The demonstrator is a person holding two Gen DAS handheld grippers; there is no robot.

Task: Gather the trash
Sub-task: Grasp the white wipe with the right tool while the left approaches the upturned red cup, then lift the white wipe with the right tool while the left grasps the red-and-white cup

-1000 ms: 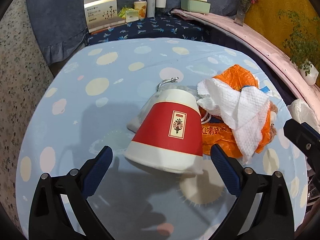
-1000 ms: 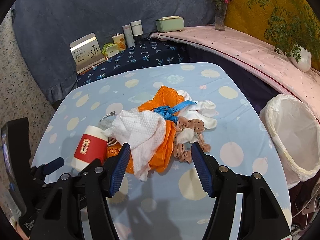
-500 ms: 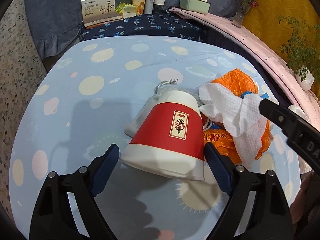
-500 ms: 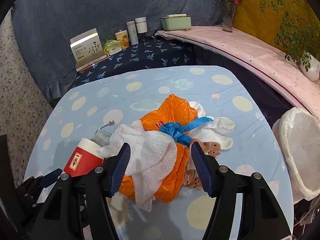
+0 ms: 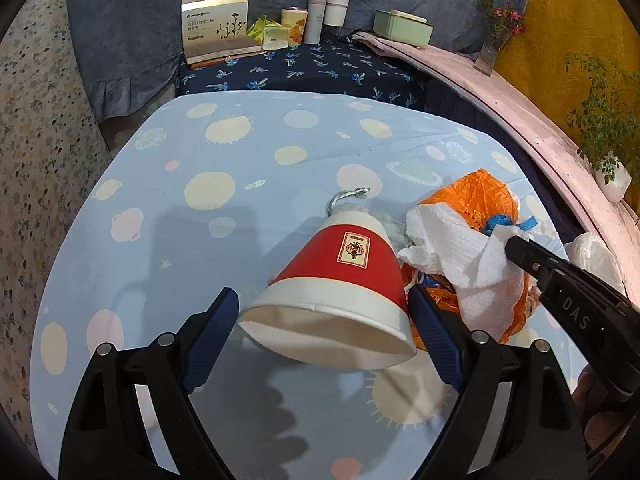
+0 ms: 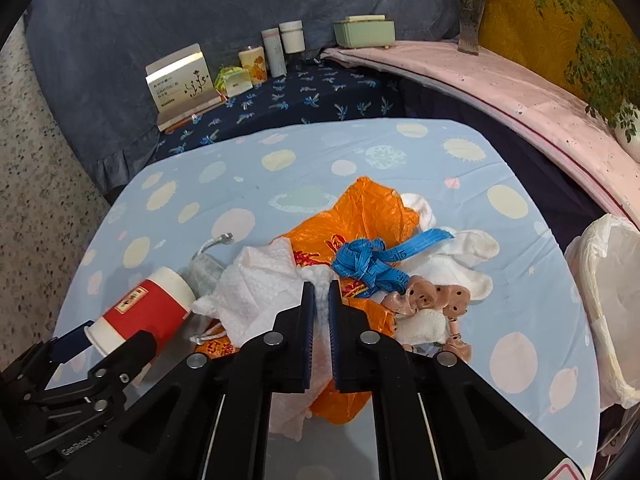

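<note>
1. Blue cloth with pale dots and planets covered the table [image 6: 248,184], and behind it a dark floral surface carried boxes and jars against a grey-blue drape.
2. Trash sat heaped toward the right half of the table: a white paper towel [image 6: 260,280] draped over a crumpled orange plastic bag [image 6: 360,208], a knotted blue measuring tape [image 6: 364,260] on top, white socks and a small jointed doll beside them.
3. At the table's right edge stood a bin lined with a white bag [image 6: 600,280], seemingly where it all belonged.
4. Clenched nearly together, the right tongs [image 6: 321,292] had a fold of the paper towel pinched between their pads.
5. That towel looked soft and almost weightless; a pinch on a bunched fold seemed right, though it might drag the tape or bag along.
6. On its side to the left of the heap lay a red-and-white paper cup [image 5: 340,276], its open mouth facing the left tongs [image 5: 320,320].
7. Those tongs stood released, one pad at each side of the cup's rim; the right pad seemed just at it, without squeezing.
8. I judged the cup light and easily crushed, so a gentle hold across the stiffer rolled rim would suit it best.
</note>
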